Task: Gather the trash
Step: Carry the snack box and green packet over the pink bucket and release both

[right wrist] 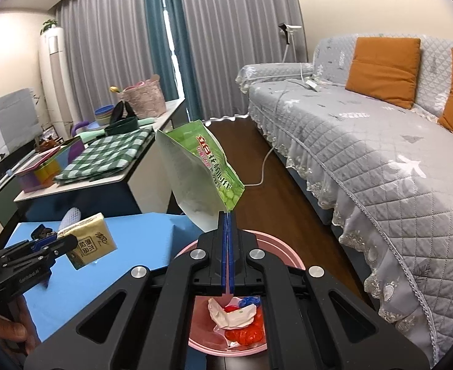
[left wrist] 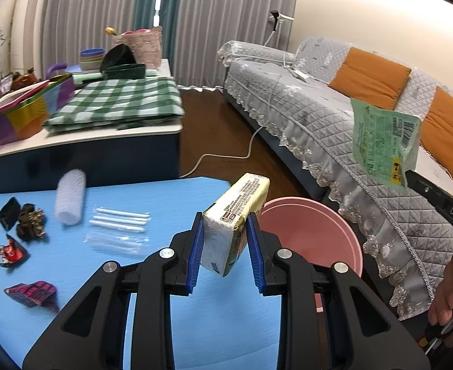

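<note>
My left gripper (left wrist: pixel 225 222) is shut on a yellow tissue pack (left wrist: pixel 237 215), held up over the blue table's (left wrist: pixel 103 262) right edge beside the pink bin (left wrist: pixel 313 234). In the right wrist view that same tissue pack (right wrist: pixel 90 240) hangs at the lower left in the left gripper (right wrist: pixel 53 242). My right gripper (right wrist: pixel 228 215) is shut on the bottom corner of a green snack bag (right wrist: pixel 201 169), held above the pink bin (right wrist: pixel 272 243), which holds red, white and blue wrappers. The green bag (left wrist: pixel 384 141) also shows at the right of the left wrist view.
On the blue table lie a white foam roll (left wrist: pixel 70 197), clear-wrapped straws (left wrist: pixel 120 219), dark wrappers (left wrist: pixel 22 219) and a pink-black wrapper (left wrist: pixel 32 291). A grey-covered sofa (right wrist: pixel 365 141) runs along the right. A side table (left wrist: pixel 81 135) with a green checked cloth stands behind.
</note>
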Demonstrator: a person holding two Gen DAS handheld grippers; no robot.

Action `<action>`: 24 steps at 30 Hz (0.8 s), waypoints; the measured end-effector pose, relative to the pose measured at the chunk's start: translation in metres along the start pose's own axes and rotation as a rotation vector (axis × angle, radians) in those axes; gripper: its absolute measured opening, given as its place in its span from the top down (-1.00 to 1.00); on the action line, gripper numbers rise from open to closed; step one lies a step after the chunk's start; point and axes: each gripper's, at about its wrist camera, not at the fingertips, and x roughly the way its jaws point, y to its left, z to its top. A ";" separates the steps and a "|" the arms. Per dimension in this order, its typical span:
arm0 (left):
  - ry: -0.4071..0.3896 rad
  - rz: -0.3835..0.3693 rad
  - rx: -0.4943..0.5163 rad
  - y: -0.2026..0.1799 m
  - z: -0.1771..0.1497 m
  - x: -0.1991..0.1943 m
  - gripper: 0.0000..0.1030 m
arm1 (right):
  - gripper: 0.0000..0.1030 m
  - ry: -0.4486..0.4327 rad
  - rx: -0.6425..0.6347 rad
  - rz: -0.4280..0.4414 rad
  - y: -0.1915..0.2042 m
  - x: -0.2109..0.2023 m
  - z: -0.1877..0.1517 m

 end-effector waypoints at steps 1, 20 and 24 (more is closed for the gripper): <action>0.001 -0.006 0.003 -0.005 0.002 0.002 0.47 | 0.99 0.004 0.005 -0.002 -0.002 0.001 0.000; 0.055 -0.067 0.041 -0.066 0.004 0.054 0.47 | 0.99 0.054 0.024 -0.022 -0.021 0.021 -0.005; 0.068 -0.071 0.042 -0.070 0.002 0.062 0.47 | 0.99 0.072 0.031 -0.019 -0.025 0.028 -0.007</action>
